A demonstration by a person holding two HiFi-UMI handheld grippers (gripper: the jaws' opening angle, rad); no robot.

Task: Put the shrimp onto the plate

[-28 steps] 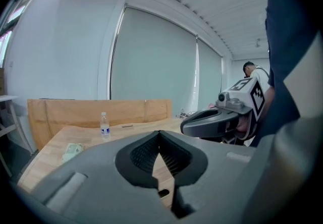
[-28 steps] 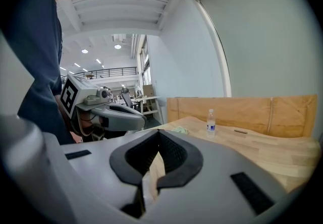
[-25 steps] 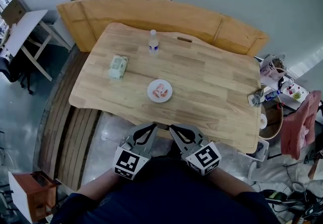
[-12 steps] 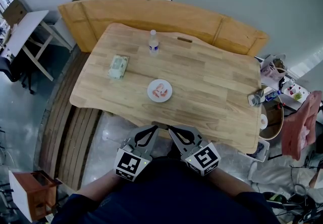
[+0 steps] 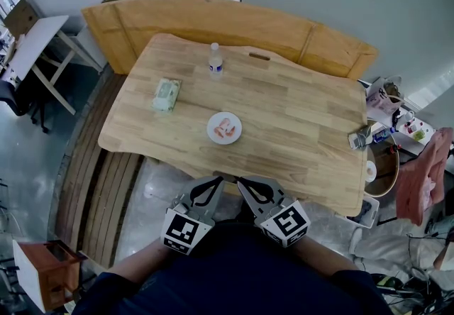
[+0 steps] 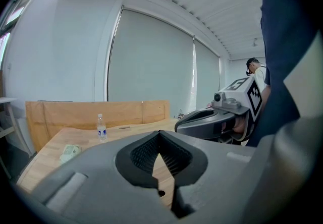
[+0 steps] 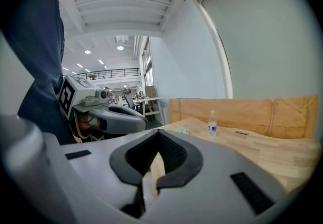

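Left hand-held gripper (image 6: pixel 159 137) and right hand-held gripper (image 7: pixel 158 137) both closed, empty; shrimp (image 5: pixel 225 127) on plate (image 5: pixel 210 130) looks light, soft, slippery, so pinch gently mid-body.

Shrimp (image 5: pixel 224 127) rest on plate (image 5: pixel 212 134)
Pink-orange pieces lie atop the small white round plate, mid-tabletop (image 5: pixel 298 122), near its front edge.

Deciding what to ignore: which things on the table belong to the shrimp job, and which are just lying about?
Job: pink shrimp pieces, lying on the small round white plate; left gripper and right gripper, both shut and empty.
Lying about: clear plastic water bottle; pale green soft pack.
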